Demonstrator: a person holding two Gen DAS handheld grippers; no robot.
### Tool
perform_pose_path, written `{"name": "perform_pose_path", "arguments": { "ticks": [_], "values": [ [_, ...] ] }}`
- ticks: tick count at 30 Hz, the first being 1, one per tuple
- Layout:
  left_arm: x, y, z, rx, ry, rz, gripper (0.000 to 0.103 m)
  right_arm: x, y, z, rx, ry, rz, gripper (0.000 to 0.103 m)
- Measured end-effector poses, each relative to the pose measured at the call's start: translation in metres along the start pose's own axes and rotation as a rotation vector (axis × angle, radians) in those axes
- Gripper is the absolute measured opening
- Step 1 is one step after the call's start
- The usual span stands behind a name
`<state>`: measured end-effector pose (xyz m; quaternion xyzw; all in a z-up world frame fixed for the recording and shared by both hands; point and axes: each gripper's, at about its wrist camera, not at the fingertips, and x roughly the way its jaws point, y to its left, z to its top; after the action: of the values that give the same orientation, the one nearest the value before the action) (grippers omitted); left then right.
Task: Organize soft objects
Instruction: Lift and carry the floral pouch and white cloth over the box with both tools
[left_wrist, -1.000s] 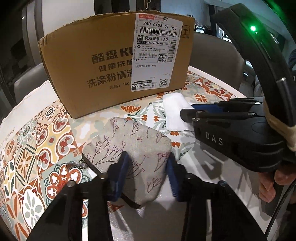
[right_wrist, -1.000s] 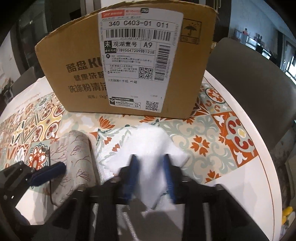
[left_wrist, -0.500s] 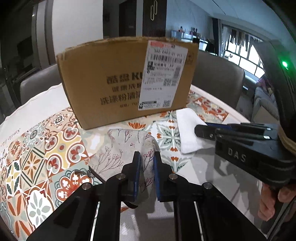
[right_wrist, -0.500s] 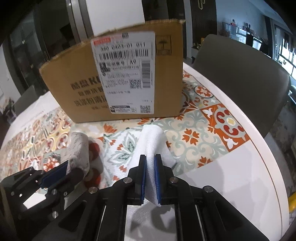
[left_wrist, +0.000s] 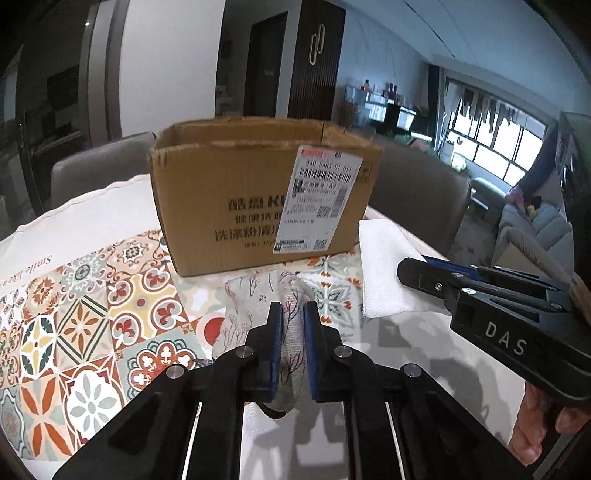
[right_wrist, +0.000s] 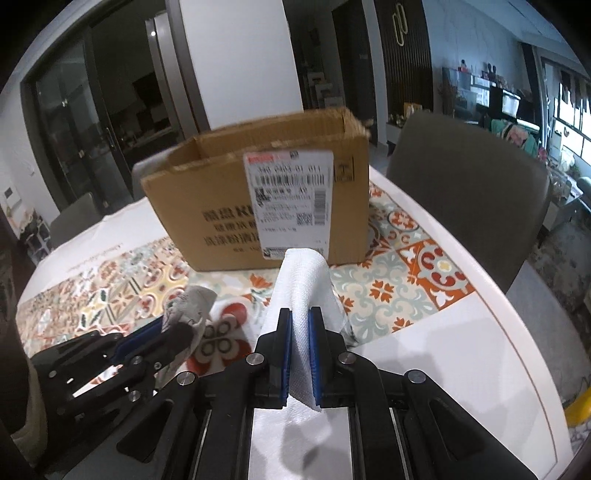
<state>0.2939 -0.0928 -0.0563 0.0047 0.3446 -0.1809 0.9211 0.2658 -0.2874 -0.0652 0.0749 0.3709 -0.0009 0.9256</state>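
My left gripper (left_wrist: 293, 314) is shut on a grey floral-print cloth (left_wrist: 258, 302) and holds it lifted off the table. My right gripper (right_wrist: 301, 317) is shut on a folded white cloth (right_wrist: 303, 280), also lifted. The white cloth (left_wrist: 384, 266) and the right gripper (left_wrist: 406, 269) show at the right of the left wrist view; the floral cloth (right_wrist: 192, 306) and the left gripper (right_wrist: 147, 332) show at the lower left of the right wrist view. An open cardboard box (left_wrist: 229, 184) with a shipping label stands ahead on the table; it also shows in the right wrist view (right_wrist: 207, 206).
The round white table (right_wrist: 480, 332) carries a patterned tile-print mat (left_wrist: 74, 314). Grey chairs stand behind the box (left_wrist: 96, 166) and at the right (right_wrist: 465, 177). The table's edge curves close on the right.
Both grippers closed on their cloths, then rose and pulled back from the box. The cloths now hang lifted between the pads, and the box's open top has come into view.
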Motion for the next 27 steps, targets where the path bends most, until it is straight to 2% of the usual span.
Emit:
{"name": "perform_pose_path", "arguments": {
  "ticks": [14,27],
  "values": [
    [-0.053,-0.004,0.019,0.007,-0.111,0.005,0.013,-0.061,0.018,0.011,-0.027,-0.128,0.016,0.010],
    [-0.085,0.001,0.041,0.020,-0.207,0.028,0.013,-0.093,0.033,0.025,-0.052,-0.219,0.023,0.010]
  ]
}}
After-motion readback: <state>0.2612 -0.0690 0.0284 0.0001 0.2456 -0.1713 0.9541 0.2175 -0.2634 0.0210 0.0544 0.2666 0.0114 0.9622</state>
